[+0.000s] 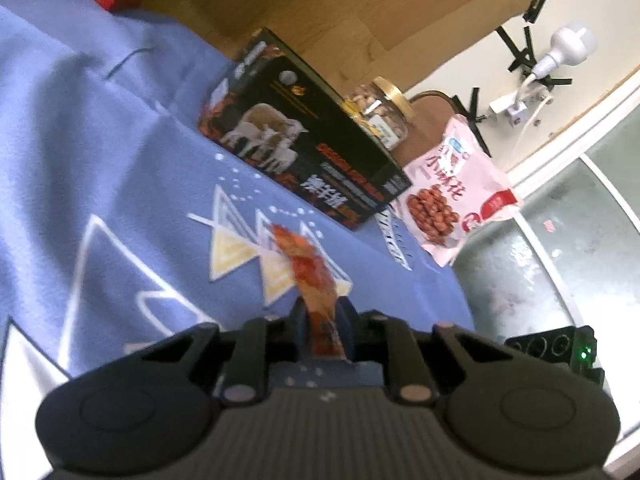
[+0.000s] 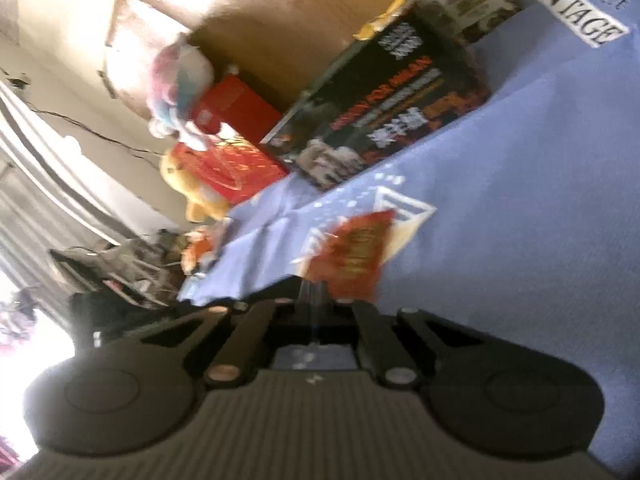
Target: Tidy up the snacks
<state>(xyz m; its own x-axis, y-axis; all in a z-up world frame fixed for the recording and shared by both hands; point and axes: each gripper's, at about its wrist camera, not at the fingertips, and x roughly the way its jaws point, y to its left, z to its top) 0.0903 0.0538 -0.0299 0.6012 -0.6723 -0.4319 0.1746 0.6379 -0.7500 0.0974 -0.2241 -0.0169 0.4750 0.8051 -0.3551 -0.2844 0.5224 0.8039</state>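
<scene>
I have a snack in each gripper. My left gripper [image 1: 322, 316] has its jaws clamped on a thin orange packet [image 1: 310, 268], which sticks forward toward twelve o'clock above the blue cloth [image 1: 120, 152]. My right gripper [image 2: 320, 304] looks closed on a red packet [image 2: 356, 250], though that view is smeared with motion and I cannot make out exactly how the jaws sit on its lower edge.

What worries me most is the grip. The orange packet is pinched only at its tail end, so I judge a quick swing could let it twist or slide out. The red one seems caught by a corner, and the blur suggests I am moving fast, which could shake it loose.

In the left view the black box [image 1: 304, 136] stands at about twelve o'clock, with a nut jar [image 1: 380, 114] just behind it at one o'clock and a pink bag [image 1: 456, 196] at two o'clock hanging over the cloth's edge. A careless reach past the box could push that bag off. The drop runs along three to four o'clock there.

Open room is the bare cloth from nine to eleven o'clock on the left. In the right view the cloth is free from one to four o'clock, with its edge falling away at nine o'clock near a red box [image 2: 232, 172].
</scene>
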